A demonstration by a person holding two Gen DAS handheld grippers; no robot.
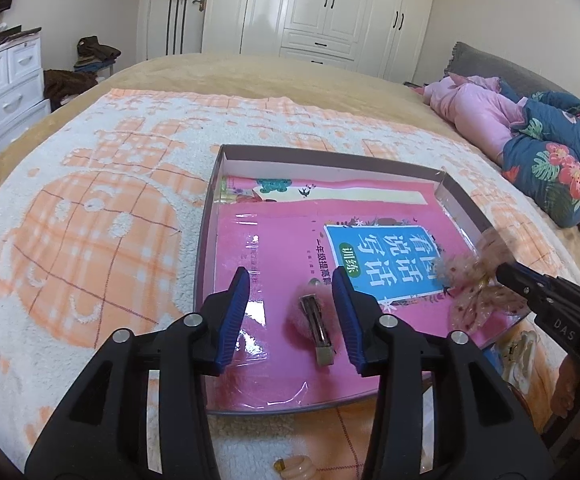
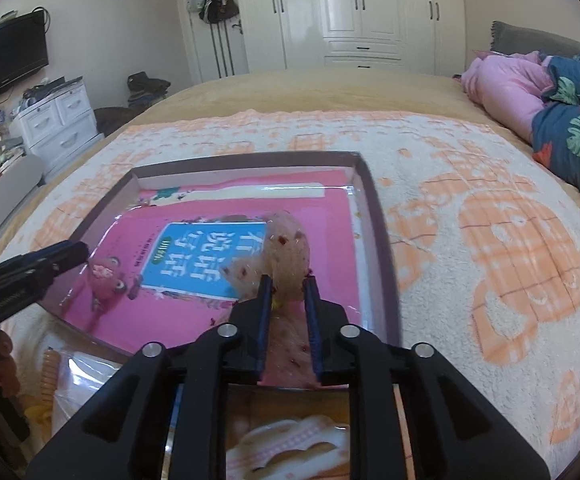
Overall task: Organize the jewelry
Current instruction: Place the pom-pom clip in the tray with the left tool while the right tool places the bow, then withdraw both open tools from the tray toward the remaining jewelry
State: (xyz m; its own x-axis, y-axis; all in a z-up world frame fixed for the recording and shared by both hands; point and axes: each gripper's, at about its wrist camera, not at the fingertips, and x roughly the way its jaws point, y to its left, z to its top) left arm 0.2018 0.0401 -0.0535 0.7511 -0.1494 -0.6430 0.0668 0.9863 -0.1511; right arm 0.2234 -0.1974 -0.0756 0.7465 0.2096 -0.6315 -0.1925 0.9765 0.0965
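Observation:
A shallow box tray (image 1: 330,160) (image 2: 382,232) lies on the bed with a pink book (image 1: 281,240) (image 2: 193,248) inside. A fluffy pink hair clip (image 1: 314,320) (image 2: 105,276) with a metal clasp lies on the book. My left gripper (image 1: 290,280) is open just above it, fingers either side. My right gripper (image 2: 287,284) (image 1: 506,272) is shut on a sheer dotted bow hair accessory (image 2: 285,248) (image 1: 474,284) and holds it over the tray's right part.
The tray sits on an orange-and-white towel (image 1: 89,220) (image 2: 490,240). More hair pieces lie near the tray's front edge: an amber claw clip (image 1: 294,468) and a pale bow (image 2: 290,440). Folded quilts (image 1: 542,152) lie at the right. A wardrobe stands behind.

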